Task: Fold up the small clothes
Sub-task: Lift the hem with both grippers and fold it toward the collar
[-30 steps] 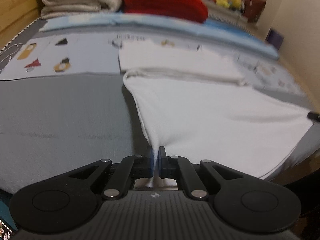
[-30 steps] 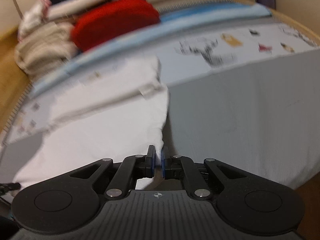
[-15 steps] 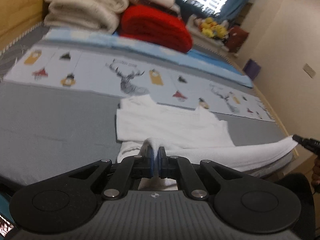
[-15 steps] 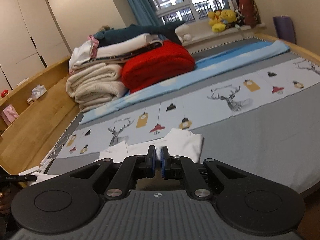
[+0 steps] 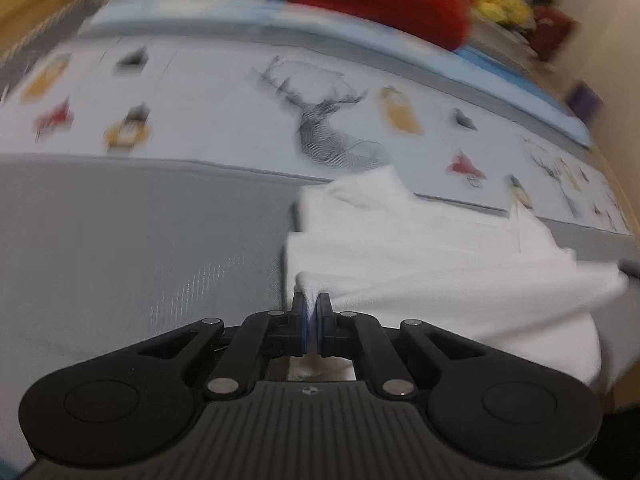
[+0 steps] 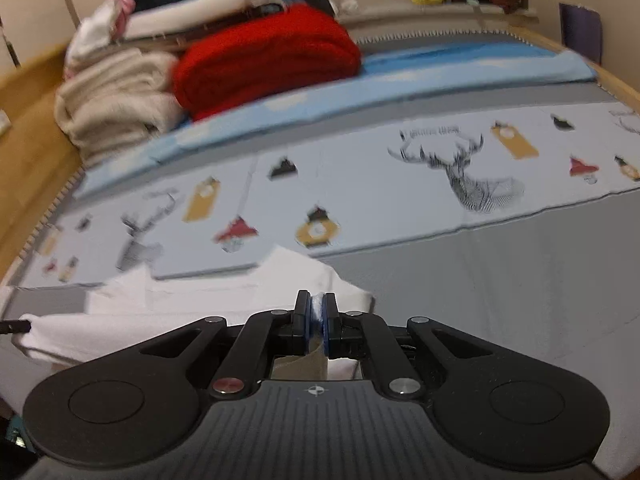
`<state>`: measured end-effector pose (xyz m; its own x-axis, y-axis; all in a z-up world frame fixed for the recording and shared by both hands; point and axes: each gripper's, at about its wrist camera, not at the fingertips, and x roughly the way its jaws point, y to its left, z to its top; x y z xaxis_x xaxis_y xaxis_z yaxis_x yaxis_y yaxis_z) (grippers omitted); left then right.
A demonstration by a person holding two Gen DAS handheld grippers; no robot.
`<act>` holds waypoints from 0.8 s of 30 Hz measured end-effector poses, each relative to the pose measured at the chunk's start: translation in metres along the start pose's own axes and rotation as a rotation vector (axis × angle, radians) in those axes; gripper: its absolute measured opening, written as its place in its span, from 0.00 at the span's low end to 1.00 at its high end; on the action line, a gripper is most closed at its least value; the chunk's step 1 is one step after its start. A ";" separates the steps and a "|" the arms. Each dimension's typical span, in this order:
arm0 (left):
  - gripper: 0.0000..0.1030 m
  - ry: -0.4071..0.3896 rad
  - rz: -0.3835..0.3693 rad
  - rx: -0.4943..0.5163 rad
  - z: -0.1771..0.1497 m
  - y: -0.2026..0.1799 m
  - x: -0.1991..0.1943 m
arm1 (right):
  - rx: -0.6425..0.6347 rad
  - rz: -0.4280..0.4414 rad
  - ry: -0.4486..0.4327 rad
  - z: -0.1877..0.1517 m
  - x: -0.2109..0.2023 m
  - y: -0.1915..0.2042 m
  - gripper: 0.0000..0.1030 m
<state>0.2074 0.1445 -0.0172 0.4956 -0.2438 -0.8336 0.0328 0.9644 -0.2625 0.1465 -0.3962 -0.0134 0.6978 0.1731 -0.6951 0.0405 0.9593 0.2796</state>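
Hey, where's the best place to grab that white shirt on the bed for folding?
Grip the white shirt at its two near corners, coming from the bed's near edge: that hem lies straight there, and each hand-held gripper already pinches one.

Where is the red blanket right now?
The folded red blanket sits at the bed's far end in the right wrist view, right of the cream blankets.

You see soft, dim indoor light with no glare; motion blur smears the printed bedsheet (image 5: 320,120) and folded blankets (image 6: 120,96), and fisheye bending curves both views' edges
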 end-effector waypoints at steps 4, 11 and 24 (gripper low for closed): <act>0.04 -0.016 -0.021 0.016 0.020 -0.011 0.018 | 0.016 -0.055 0.081 -0.005 0.039 0.001 0.05; 0.11 -0.157 -0.034 -0.187 0.049 0.025 0.018 | 0.153 -0.094 -0.065 0.024 0.057 -0.012 0.06; 0.45 0.041 0.012 -0.080 0.043 0.011 0.052 | 0.154 -0.143 0.164 0.012 0.091 -0.025 0.30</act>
<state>0.2708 0.1464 -0.0426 0.4591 -0.2383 -0.8558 -0.0433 0.9562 -0.2894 0.2175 -0.4069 -0.0759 0.5525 0.0844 -0.8292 0.2476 0.9333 0.2600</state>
